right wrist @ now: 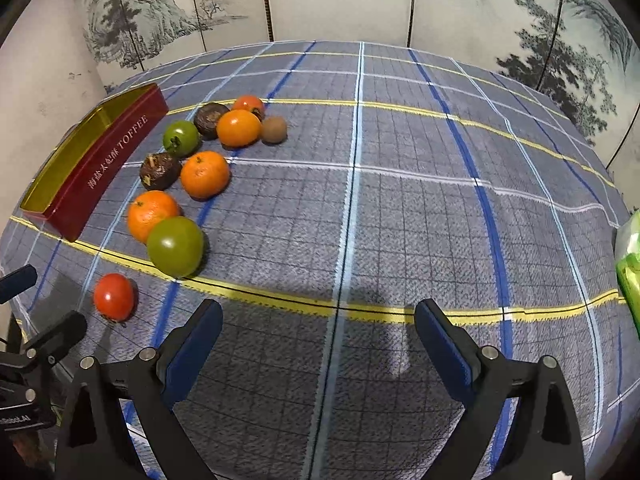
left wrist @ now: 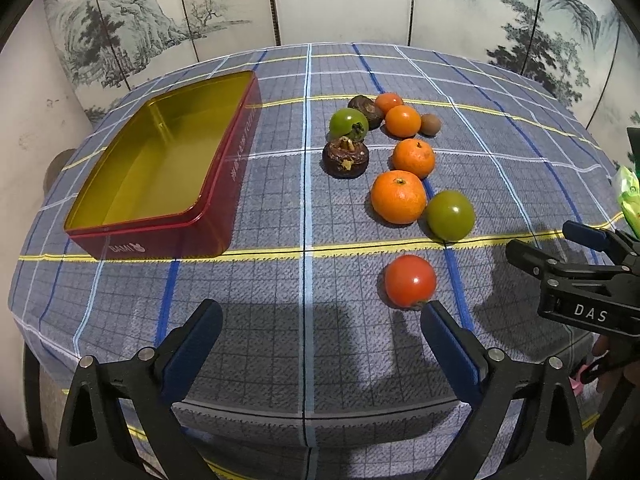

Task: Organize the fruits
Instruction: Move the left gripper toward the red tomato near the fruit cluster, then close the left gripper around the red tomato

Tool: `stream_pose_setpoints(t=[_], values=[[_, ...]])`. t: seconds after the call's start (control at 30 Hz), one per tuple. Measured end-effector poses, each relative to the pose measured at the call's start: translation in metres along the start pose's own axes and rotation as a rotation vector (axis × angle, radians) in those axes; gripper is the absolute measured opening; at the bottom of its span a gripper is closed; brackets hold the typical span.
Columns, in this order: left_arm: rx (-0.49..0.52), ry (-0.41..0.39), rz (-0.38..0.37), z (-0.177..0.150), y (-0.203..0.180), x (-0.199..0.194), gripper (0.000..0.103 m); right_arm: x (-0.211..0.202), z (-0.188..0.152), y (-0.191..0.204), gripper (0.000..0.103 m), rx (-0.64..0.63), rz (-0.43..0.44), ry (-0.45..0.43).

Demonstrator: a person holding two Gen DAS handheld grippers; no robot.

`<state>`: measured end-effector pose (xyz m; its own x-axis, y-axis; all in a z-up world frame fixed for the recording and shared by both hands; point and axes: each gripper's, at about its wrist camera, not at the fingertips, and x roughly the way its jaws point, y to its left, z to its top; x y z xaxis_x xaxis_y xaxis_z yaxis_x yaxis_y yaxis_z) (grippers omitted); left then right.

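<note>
Fingers of the left hand-held gripper [left wrist: 320, 320] stand wide apart with nothing between them, low over the near part of the surface [left wrist: 280, 280]. Its right blue pad [left wrist: 448, 344] sits just beside the red tomato [left wrist: 410, 281], which lies alone nearest the camera; whether they touch cannot be told. The right hand-held gripper [right wrist: 318, 320] is likewise spread wide and holds nothing, over bare checked cloth well right of the fruit. Seen from the left wrist, its black body carries the white letters "DAS".

Beyond the red tomato lie a green tomato [left wrist: 450, 215] and a mandarin [left wrist: 398, 197] touching it on the left. Farther on are another mandarin [left wrist: 413, 157] and a dark mangosteen [left wrist: 345, 157], then a second green tomato [left wrist: 348, 124], a second mangosteen [left wrist: 366, 110], two more orange fruits and a brown kiwi [left wrist: 430, 124] at the far right of the cluster.

Left of the fruit stands an open red tin [left wrist: 224, 184] with a gold inside, holding nothing. Its long side reads "TOPPEE" after a row of Chinese characters; its near end shows "BAMI". A green packet [right wrist: 630, 264] lies at the far right edge. A painted folding screen [left wrist: 340, 0] stands behind.
</note>
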<state>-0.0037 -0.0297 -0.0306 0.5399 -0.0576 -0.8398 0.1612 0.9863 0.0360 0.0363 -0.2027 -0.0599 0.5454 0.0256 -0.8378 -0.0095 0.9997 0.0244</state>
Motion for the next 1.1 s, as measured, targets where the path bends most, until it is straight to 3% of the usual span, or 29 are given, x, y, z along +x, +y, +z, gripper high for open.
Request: stream_pose_setpoints(t=[0.2,0.43,1.1], values=[[0.003,0.004,-0.002,0.0,-0.001,0.001,0.099,0.007,-0.004,-0.002,0.095,0.004,-0.011,0.019],[0.011,0.015,-0.011,-0.001,-0.004,0.004,0.099,0.011,-0.006,0.001,0.102,-0.022,-0.033,0.015],[0.016,0.02,-0.021,0.0,-0.006,0.007,0.099,0.011,-0.005,-0.004,0.103,-0.03,-0.024,0.027]])
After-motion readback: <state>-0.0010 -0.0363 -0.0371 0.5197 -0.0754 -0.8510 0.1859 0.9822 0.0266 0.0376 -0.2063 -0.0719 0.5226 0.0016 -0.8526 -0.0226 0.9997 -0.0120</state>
